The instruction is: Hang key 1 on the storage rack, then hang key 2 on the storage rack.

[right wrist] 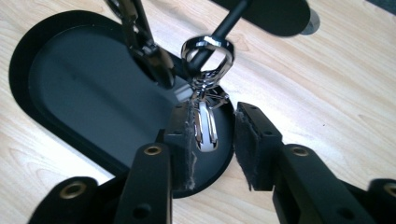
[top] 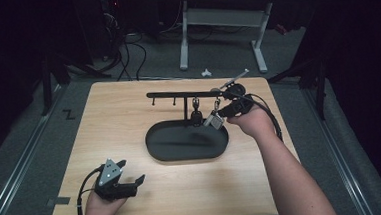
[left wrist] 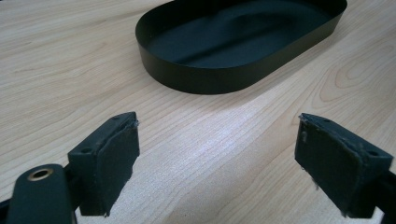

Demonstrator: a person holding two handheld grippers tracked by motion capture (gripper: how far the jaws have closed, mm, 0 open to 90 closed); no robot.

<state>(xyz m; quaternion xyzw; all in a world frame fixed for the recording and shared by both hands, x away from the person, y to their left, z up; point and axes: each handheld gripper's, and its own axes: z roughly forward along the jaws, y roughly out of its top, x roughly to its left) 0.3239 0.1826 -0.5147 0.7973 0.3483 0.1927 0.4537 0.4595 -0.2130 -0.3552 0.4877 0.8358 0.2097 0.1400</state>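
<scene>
Right gripper point(right wrist: 212, 140): my jaws stood partly apart around a silver clasp point(right wrist: 205, 126) — the left pad lay against it or just beside it, the right pad stood clear, so I did not clamp it.
Silver clasp: it hung upright over the right end of the black oval tray point(right wrist: 70, 98), its round eye uppermost, beside a darker clasp point(right wrist: 152, 53).
Rack: in the high view, a black bar with hooks point(top: 182, 94) stood on a post above the tray; my right gripper point(top: 224, 116) sat at its right end, where the clasps point(top: 197, 112) dangled.
Left gripper point(left wrist: 217, 154): my jaws were wide apart with nothing between them — just bare wooden table point(left wrist: 70, 70) — and the tray point(left wrist: 205, 79) lay well ahead.
Left hand: it rested near the table's front left corner point(top: 111, 192), well apart from the tray.
</scene>
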